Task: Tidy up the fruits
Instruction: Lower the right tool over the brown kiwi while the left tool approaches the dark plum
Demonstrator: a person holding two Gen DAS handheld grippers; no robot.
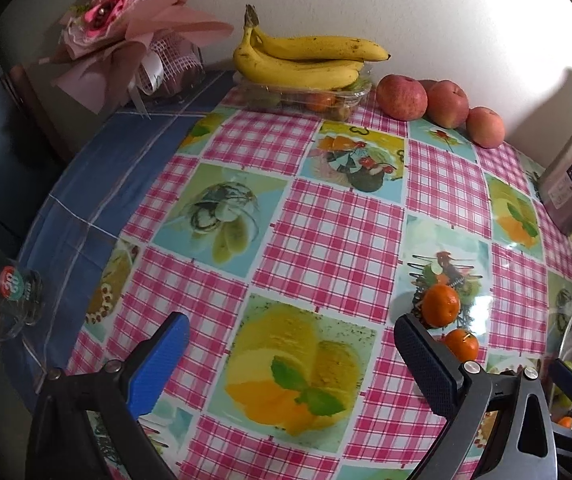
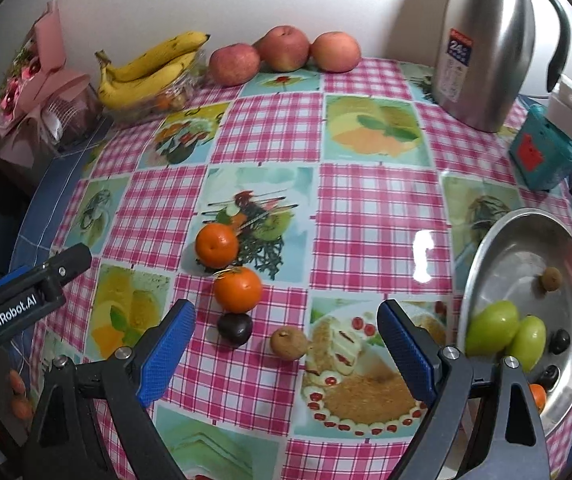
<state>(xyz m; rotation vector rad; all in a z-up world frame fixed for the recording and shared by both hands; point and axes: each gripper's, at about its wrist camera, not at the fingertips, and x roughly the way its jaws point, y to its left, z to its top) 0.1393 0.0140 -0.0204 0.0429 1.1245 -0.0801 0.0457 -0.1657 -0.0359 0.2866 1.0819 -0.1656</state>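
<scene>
Two tangerines (image 2: 217, 245) (image 2: 238, 289), a dark plum (image 2: 234, 329) and a small brown fruit (image 2: 288, 343) lie on the checked tablecloth just ahead of my open, empty right gripper (image 2: 286, 354). A steel bowl (image 2: 497, 248) at the right holds two green fruits (image 2: 491, 328), a brown fruit (image 2: 551, 279) and dark ones. My left gripper (image 1: 291, 354) is open and empty above the cloth; the tangerines (image 1: 440, 305) (image 1: 461, 345) sit by its right finger. Bananas (image 1: 301, 58) and three apples (image 1: 401, 97) lie at the back.
A clear plastic tray (image 1: 349, 98) with small fruits sits under the bananas. A flower bouquet (image 1: 126, 36) is at the back left, a glass mug (image 1: 6, 292) at the left edge. A steel thermos (image 2: 485, 40) and a teal box (image 2: 541, 156) stand at the back right.
</scene>
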